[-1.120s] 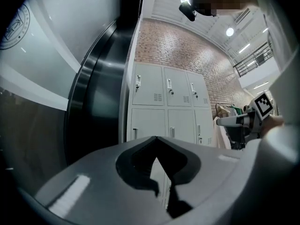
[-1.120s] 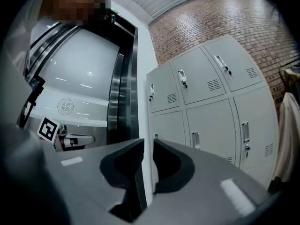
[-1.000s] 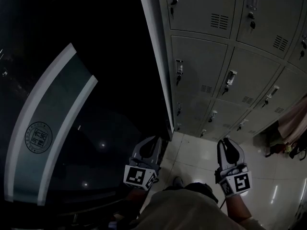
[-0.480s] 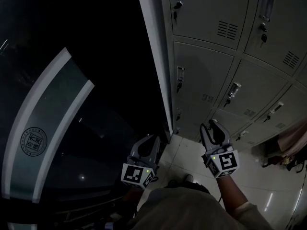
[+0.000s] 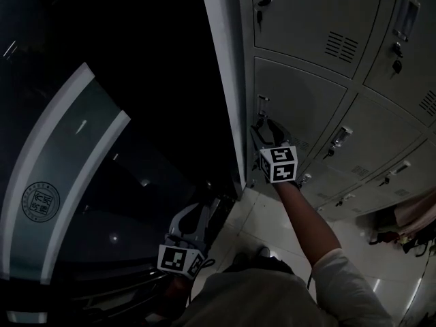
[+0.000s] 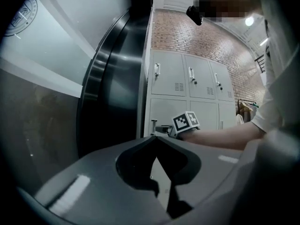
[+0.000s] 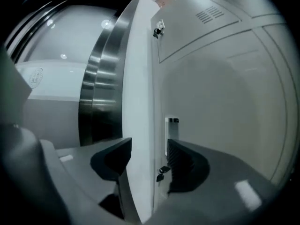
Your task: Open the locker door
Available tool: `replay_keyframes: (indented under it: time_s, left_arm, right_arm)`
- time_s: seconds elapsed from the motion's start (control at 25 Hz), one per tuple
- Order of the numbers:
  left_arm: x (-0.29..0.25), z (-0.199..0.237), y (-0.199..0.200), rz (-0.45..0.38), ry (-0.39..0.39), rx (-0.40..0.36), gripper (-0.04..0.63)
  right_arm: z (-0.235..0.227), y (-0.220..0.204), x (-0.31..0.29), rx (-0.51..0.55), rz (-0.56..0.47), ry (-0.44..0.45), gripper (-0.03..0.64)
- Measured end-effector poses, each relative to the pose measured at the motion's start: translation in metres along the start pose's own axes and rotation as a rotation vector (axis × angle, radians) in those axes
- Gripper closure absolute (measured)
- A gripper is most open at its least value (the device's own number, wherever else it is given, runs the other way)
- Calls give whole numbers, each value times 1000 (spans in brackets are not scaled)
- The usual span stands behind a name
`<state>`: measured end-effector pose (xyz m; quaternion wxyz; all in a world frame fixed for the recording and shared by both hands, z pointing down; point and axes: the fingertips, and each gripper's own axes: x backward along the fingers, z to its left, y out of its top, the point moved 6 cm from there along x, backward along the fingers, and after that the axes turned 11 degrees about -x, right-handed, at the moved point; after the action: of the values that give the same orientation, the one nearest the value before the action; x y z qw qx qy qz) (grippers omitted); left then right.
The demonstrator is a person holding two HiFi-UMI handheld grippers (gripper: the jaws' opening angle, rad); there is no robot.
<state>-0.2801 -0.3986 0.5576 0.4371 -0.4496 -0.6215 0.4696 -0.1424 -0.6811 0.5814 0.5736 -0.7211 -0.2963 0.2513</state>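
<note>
Locker door (image 5: 306, 104) is shut, sitting flush in its frame at the upper right of the head view, in the leftmost column of the bank. Nothing about it has been opened yet. Right gripper (image 5: 264, 131) is up at the door's left edge, jaws apart and just been opening. In the right gripper view the slim handle (image 7: 172, 131) and the key (image 7: 162, 171) hanging below it show in the gap between the jaws, but the pads aren't pressing on either, so there's no grip yet. Left gripper (image 5: 195, 218) hangs low at the bottom centre, well away from the lockers, jaws together on nothing. By my reckoning the approach is about done and everything else is left: close on the handle or key, turn the key if it needs it, then swing the door out. Locked or not, I can't tell from here.
</note>
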Motion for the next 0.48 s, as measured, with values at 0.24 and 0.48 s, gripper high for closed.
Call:
replay_keyframes:
  time_s: [0.24, 0.48]
  left_arm:
    - [16, 18, -20, 34, 58, 23, 534]
    - [18, 20, -32, 43, 61, 52, 534]
  right_arm:
    - [-13, -9, -48, 7, 40, -22, 332]
    - [-26, -32, -71, -39, 120, -25, 313]
